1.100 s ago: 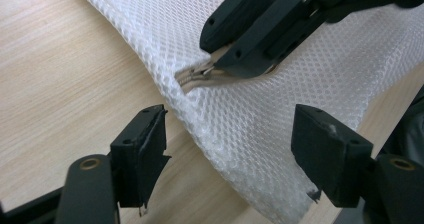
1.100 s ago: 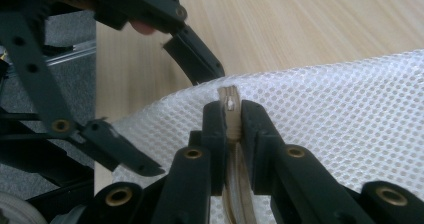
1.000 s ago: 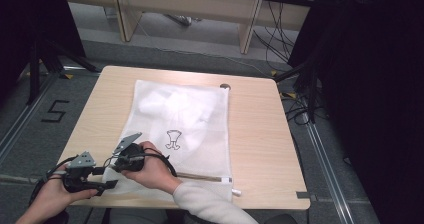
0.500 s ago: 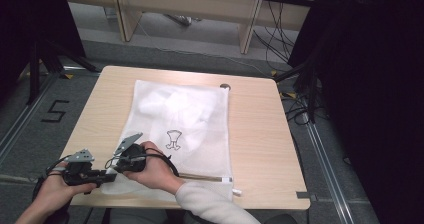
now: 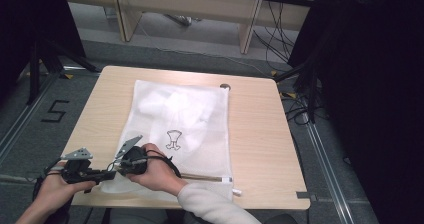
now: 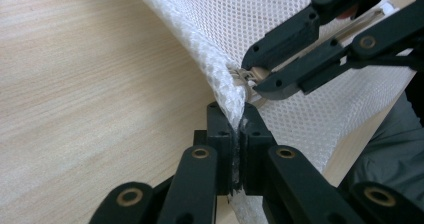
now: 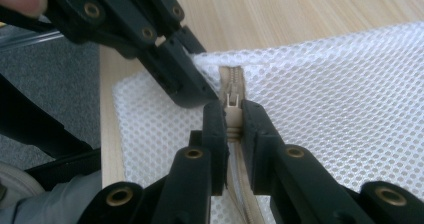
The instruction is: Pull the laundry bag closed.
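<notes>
left gripper [image 6: 239, 129] fingers just closed, pinching mesh bag [image 6: 310, 14]

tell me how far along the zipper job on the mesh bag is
Done: both grips are set. The left tool has just closed on the mesh bag at its corner, and the right tool pinches the zipper pull. Left to do: the slide along the zipper, whose pull sits at the corner end.

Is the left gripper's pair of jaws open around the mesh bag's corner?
No, the left gripper is shut on the mesh bag.
</notes>
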Available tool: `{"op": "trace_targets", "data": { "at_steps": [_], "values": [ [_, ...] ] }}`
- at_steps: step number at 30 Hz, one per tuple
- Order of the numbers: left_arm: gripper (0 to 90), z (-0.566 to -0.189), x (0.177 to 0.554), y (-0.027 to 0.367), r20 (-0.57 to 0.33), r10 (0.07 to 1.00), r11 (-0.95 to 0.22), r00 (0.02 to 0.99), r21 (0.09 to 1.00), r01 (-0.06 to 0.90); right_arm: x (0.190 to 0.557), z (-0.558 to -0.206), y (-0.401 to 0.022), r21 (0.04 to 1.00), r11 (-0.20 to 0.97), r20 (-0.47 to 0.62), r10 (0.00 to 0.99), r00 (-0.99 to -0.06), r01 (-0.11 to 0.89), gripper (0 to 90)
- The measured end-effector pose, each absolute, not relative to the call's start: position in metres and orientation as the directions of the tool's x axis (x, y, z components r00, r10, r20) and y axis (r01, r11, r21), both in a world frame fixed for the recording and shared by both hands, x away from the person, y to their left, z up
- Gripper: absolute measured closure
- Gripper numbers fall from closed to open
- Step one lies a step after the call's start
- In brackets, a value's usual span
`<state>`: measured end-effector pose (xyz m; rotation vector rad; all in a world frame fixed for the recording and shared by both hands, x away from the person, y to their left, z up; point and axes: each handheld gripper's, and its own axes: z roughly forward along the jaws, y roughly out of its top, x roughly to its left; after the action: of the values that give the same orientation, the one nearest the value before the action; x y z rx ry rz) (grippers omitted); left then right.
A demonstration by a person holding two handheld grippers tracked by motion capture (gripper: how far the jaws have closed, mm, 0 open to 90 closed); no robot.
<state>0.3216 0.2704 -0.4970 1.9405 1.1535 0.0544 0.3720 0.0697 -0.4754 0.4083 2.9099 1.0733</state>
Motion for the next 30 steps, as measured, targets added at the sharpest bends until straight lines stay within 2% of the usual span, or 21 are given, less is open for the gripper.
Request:
{"op": "trace_targets", "data": {
  "at_steps": [30],
  "values": [
    [85.8, -0.4963, 0.3209, 0.2727, -0.369, 0.735, -0.192, 0.569, 0.692, 0.696, 0.3722, -0.4854, 0.0629, 0.592, 0.77, 0.08, 0.238, -0.968, 0.238, 82.6]
  ]
}}
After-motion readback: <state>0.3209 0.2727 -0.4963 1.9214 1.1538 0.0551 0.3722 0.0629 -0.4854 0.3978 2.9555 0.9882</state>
